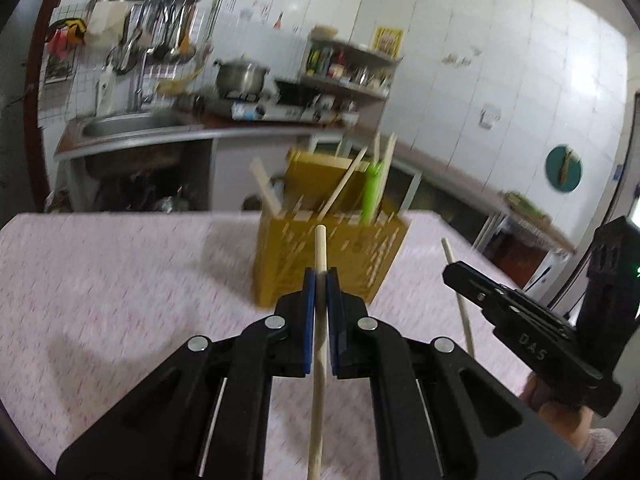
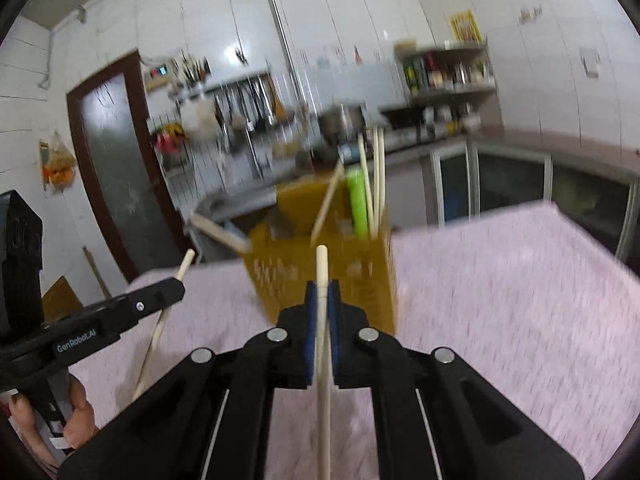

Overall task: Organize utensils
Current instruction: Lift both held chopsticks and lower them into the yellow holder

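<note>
Reading "DAS" in pale raised letters on the side of the right gripper [image 1: 450, 270], as the left wrist view shows it, and "GenRobot.AI" in white on the side of the left gripper [image 2: 178, 286], as the right wrist view shows it, gives the only legible writing; a yellow poster [image 1: 387, 40] high on the wall carries print too blurred to make out. The left gripper's blue pads [image 1: 308, 320] are clamped on a pale wooden chopstick [image 1: 320, 340] that runs forward between them and ends just past the tips. The right gripper, in its own view, pinches a second chopstick [image 2: 323, 340] the same way. Both sticks point toward a yellow slotted utensil holder [image 1: 332, 252] standing on the table [image 1: 120, 280], which already contains several chopsticks leaning at different angles and a green utensil handle [image 1: 372, 192]. A pale pink speckled cloth covers the table. Behind it lies a white-tiled kitchen: a steel sink [image 1: 120, 126], a rack of hanging ladles [image 1: 160, 40], a steel pot [image 1: 240, 76] on a stove, a shelf of bottles [image 1: 348, 68], and a dark brown door [image 2: 116, 160] with frosted glass
</note>
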`<state>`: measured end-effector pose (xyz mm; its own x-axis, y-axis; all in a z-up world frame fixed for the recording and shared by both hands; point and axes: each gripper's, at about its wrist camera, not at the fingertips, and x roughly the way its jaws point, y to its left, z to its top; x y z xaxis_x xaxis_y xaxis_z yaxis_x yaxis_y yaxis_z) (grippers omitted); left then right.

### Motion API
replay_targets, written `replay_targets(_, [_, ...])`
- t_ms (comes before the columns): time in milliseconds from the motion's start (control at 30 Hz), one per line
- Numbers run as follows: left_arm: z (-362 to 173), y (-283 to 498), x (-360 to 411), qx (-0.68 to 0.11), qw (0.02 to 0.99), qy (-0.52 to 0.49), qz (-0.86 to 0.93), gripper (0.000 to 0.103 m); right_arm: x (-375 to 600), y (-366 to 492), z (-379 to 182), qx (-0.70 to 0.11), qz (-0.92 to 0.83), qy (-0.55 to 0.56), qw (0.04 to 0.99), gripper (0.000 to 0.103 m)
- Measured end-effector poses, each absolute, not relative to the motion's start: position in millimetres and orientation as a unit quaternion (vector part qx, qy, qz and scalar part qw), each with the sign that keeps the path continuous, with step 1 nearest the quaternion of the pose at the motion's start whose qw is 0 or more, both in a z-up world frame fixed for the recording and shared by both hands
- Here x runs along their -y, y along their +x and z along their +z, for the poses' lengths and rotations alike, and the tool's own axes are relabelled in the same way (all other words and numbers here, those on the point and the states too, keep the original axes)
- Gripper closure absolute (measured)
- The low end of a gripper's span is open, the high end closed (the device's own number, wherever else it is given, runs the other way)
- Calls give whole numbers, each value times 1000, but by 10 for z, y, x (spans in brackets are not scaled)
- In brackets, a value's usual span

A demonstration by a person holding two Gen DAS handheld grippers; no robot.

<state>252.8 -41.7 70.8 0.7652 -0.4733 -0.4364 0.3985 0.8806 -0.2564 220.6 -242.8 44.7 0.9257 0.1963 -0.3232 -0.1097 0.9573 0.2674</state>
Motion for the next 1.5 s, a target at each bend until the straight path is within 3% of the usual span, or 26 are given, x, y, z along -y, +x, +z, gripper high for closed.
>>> replay_targets(400, [1304,3011,725,-142,944,-106,-279,98,2684,2680,1084,-41,111,131,984,97])
replay_targets(867, [1455,3534,775,-54,953,-123,-273,98,2646,3055,1277,94,100,127,982,97])
replay_targets(1133, [1677,3553,826,50,962,-112,-245,98,2544,3126,1399,160,59,107,979,97])
replay_targets(1500, [1376,3878,890,38,966,-114,-231,98,2494,3176,1320,186,32,83,979,97])
